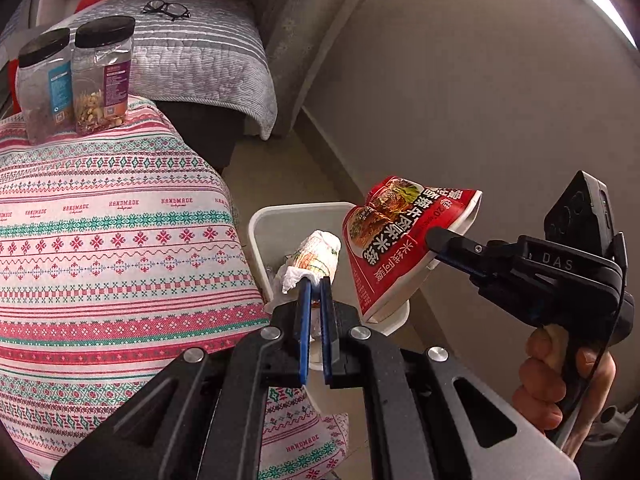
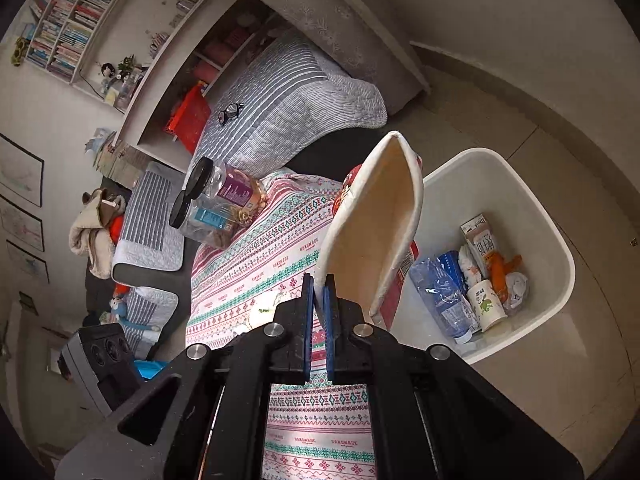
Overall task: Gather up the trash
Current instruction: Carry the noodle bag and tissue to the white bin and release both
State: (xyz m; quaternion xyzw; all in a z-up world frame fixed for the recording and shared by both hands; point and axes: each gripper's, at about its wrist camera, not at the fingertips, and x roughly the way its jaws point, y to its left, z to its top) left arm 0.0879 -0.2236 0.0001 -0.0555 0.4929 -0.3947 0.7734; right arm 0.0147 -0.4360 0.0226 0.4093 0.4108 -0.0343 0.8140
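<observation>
Black gripper (image 1: 316,280), blue fingers (image 1: 305,320), silver screws.

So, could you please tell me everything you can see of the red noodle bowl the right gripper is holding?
The red noodle bowl is a paper-like instant-food container, squashed flat. Its outside is red with food photos and large Chinese characters; the inside is plain cream and looks empty, with a white rolled rim. The right gripper is shut on its rim, holding it tilted in the air above the white trash bin. Only the gripper's fingers visibly touch it.

Noodle bowl (image 2: 372,232) hides bin's (image 2: 560,240) near wall; bottle (image 2: 440,292) label illegible; counter (image 1: 100,240) cut off left.
</observation>
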